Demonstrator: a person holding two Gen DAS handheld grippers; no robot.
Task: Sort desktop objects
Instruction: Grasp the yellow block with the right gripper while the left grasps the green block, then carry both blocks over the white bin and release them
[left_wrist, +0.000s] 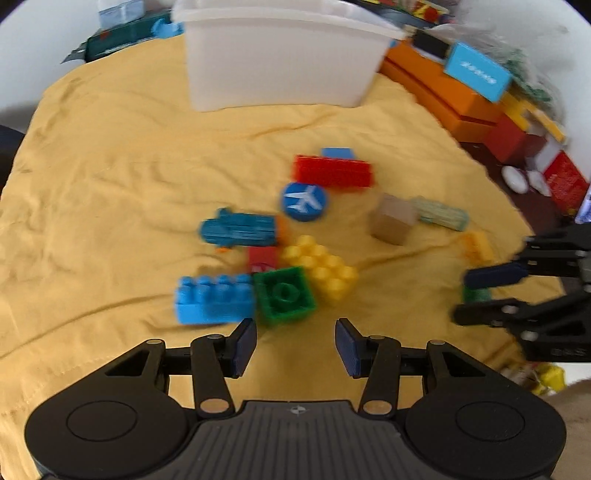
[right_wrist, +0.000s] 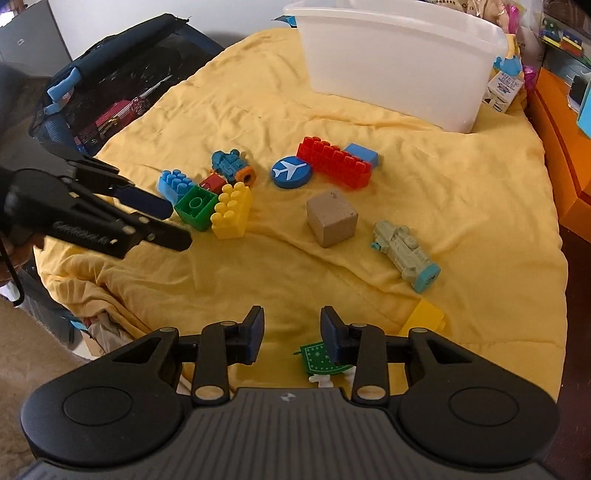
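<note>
Toys lie on a yellow cloth (left_wrist: 110, 184) before a white bin (left_wrist: 280, 66). My left gripper (left_wrist: 295, 343) is open and empty, just short of a green brick (left_wrist: 284, 295) wedged between a blue brick (left_wrist: 214, 299) and a yellow brick (left_wrist: 325, 269). My right gripper (right_wrist: 292, 332) is open, with bare cloth between its pads. A flat green piece (right_wrist: 316, 356) lies under its right finger, and a yellow block (right_wrist: 424, 317) sits beside it. Farther off are a wooden cube (right_wrist: 332, 218), a pale toy (right_wrist: 404, 251), a plane disc (right_wrist: 290, 171) and a red brick (right_wrist: 336, 164).
Orange boxes (left_wrist: 436, 92) line the right side of the cloth. A black mesh bag (right_wrist: 110, 81) stands off its left edge. The left gripper (right_wrist: 179, 225) reaches in from the left; the right gripper (left_wrist: 461, 297) shows at the right. Carpet lies below the cloth's near edge.
</note>
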